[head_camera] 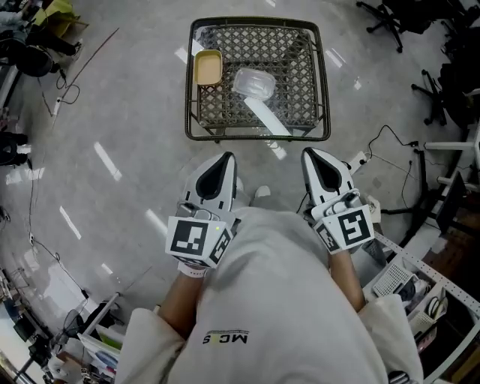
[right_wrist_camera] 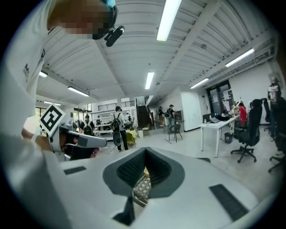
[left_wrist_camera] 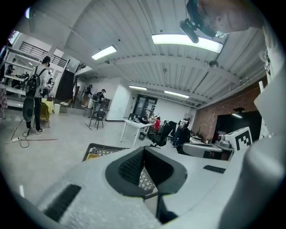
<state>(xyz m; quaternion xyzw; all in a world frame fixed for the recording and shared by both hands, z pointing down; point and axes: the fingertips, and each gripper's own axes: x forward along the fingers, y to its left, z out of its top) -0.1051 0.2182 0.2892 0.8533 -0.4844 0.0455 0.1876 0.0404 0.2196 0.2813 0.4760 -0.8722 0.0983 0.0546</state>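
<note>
Basket ahead of both jaws (shut, empty).

Bare floor leads unobstructed up to the wire basket

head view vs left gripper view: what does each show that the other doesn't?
Head view only: a clear tub and a white strip lying in the basket. Left gripper view only: ceiling lights, a white table, standing people. Both: the basket with its yellow tub, the left gripper and the right gripper, each shut on nothing.
</note>
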